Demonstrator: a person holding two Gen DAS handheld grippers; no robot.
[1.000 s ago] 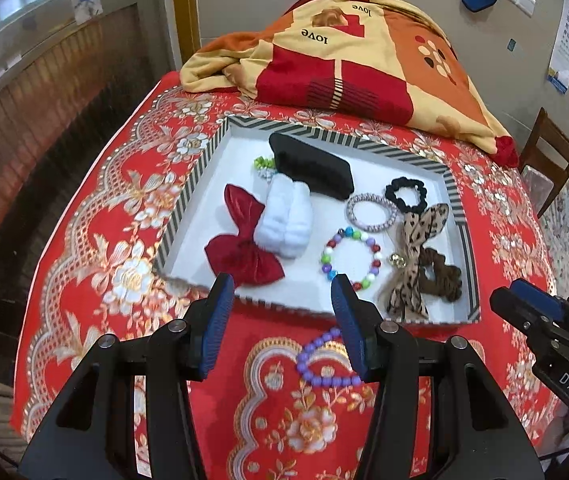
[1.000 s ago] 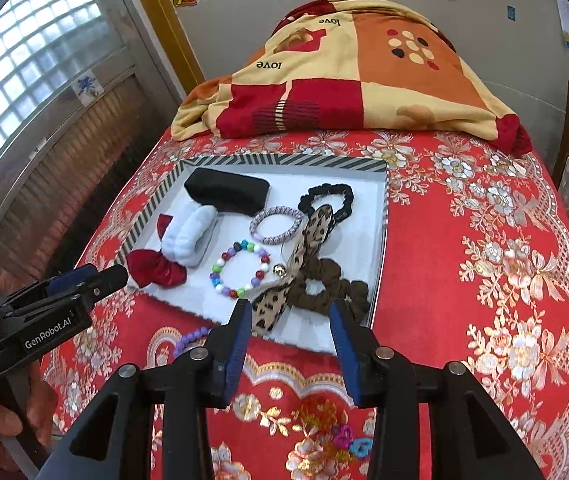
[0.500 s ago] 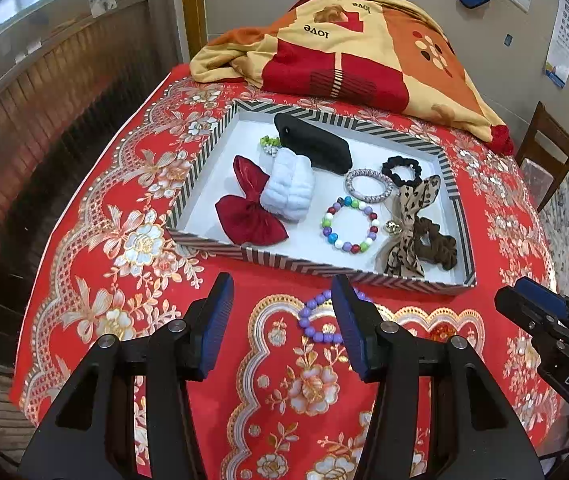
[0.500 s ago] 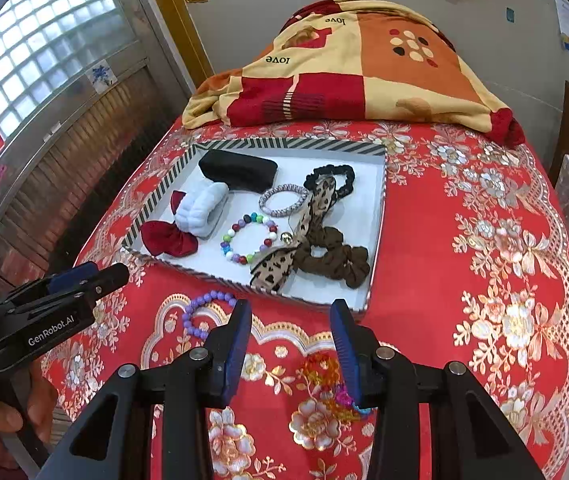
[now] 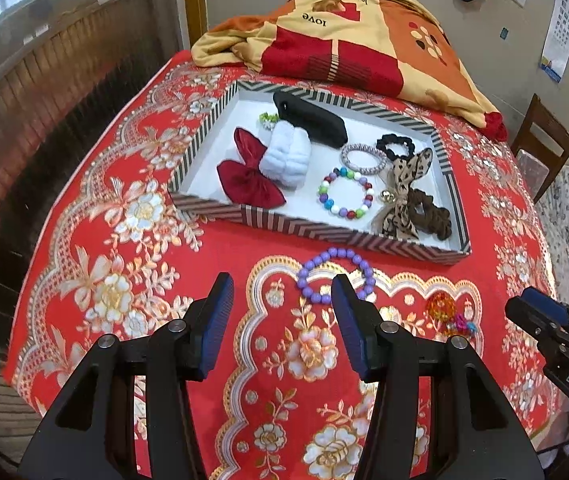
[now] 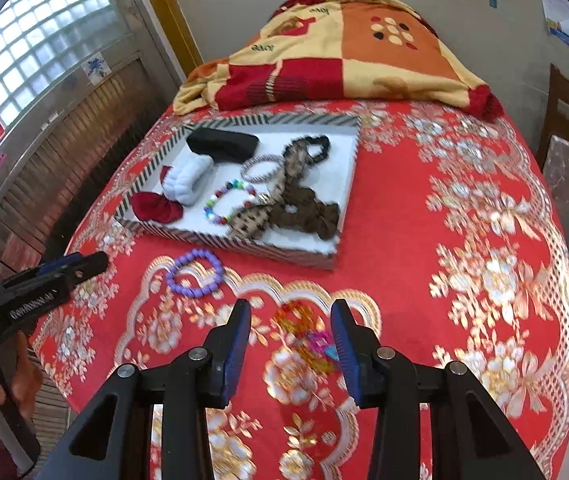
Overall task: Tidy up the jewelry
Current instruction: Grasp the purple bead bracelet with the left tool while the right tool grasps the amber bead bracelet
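Note:
A striped-rim white tray (image 5: 316,234) (image 6: 268,246) on the red tablecloth holds a multicolour bead bracelet (image 5: 346,196), a silver bracelet (image 5: 362,159), a red bow (image 5: 246,174), white, black, brown and leopard hair ties and a black case (image 5: 310,120). A purple bead bracelet (image 5: 334,276) (image 6: 195,273) lies on the cloth in front of the tray. A small orange and pink trinket (image 5: 448,314) (image 6: 308,328) lies to its right. My left gripper (image 5: 280,312) is open and empty, just short of the purple bracelet. My right gripper (image 6: 290,340) is open, with the trinket between its fingertips' line.
A folded red and yellow blanket (image 5: 348,28) lies behind the tray. A wooden chair (image 5: 544,140) stands at the right of the table. A slatted wall and window (image 6: 44,60) run along the left.
Both grippers have pulled back from the tray toward the near table edge. The purple bracelet and the trinket have come into fuller view. Both stay open.

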